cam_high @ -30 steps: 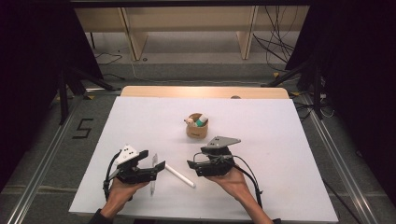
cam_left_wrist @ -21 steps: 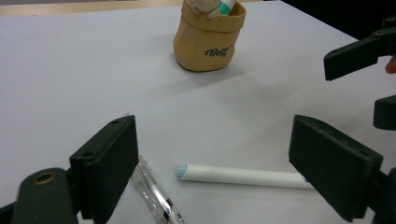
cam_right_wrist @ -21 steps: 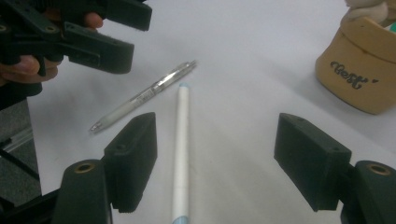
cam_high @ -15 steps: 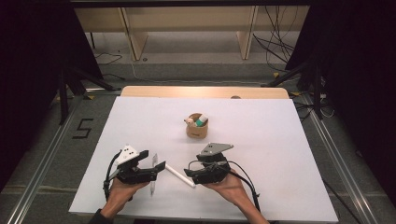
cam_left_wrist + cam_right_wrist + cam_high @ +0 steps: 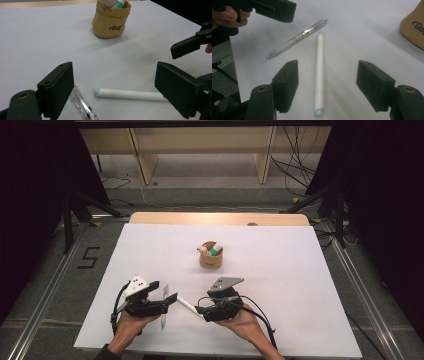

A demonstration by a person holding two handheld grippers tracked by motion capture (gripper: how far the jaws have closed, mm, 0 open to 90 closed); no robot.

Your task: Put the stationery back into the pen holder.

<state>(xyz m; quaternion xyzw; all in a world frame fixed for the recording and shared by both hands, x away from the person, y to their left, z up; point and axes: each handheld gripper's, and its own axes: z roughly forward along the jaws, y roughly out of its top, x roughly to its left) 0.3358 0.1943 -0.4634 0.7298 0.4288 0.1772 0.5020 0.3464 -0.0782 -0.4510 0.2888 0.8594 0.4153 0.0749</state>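
A white pen (image 5: 319, 75) lies on the white table (image 5: 280, 270), between the wide-apart jaws of my right gripper (image 5: 329, 85). Those jaws have just been closing, and their pads stand off the pen on both sides. From above, the right gripper (image 5: 201, 309) points left at the white pen (image 5: 186, 304). My left gripper (image 5: 165, 292) faces it from the left, open, with nothing held. A clear pen (image 5: 164, 314) lies just below its jaws. Through the left gripper (image 5: 117, 87) I see the white pen (image 5: 130, 94) and the clear pen (image 5: 82, 105).
A tan pouch-like cup (image 5: 211, 255) holding a few small items stands mid-table, beyond both grippers. It stands at the top in the left gripper view (image 5: 111, 20). The table's near edge runs just under the hands. Dark stands and cables surround the table.
The right gripper has shifted slightly left and toward the near edge, bringing its jaws around the white pen's end. The left gripper and both pens have stayed put.
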